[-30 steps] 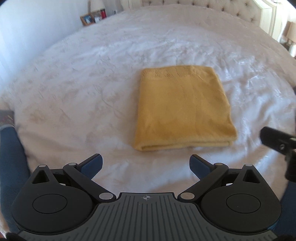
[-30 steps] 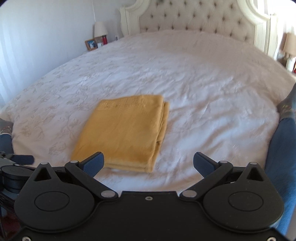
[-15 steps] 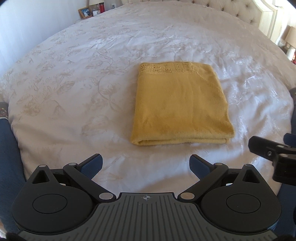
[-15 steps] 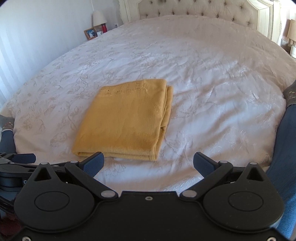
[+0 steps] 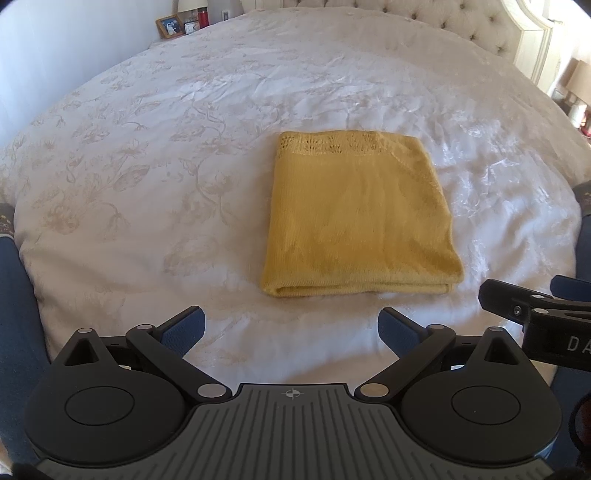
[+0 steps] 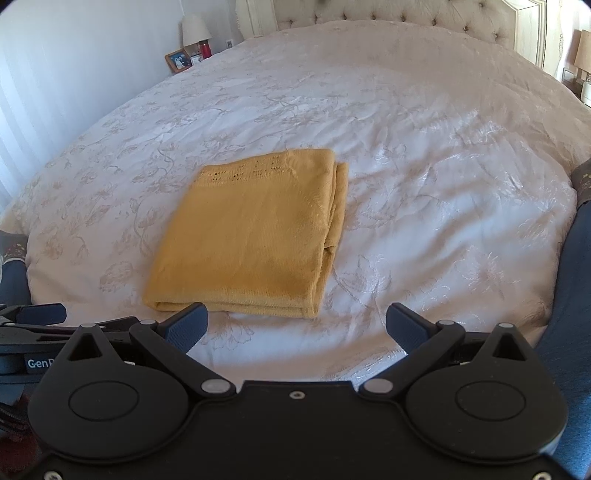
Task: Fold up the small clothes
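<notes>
The yellow cloth (image 5: 358,218) lies folded in the middle of the white bed (image 5: 147,166). The left gripper (image 5: 291,326) and the right gripper (image 6: 297,325) are both spread wide, holding nothing.

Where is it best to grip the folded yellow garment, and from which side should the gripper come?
Probably its near folded edge. The yellow garment lies flat on the bedspread; loose layers show along its right side. The right gripper, open, could come low from the near side and pinch all layers.

White floral bedspread (image 5: 147,177), tufted headboard (image 6: 406,14), lamp (image 6: 195,27), framed photo (image 6: 178,61).
</notes>
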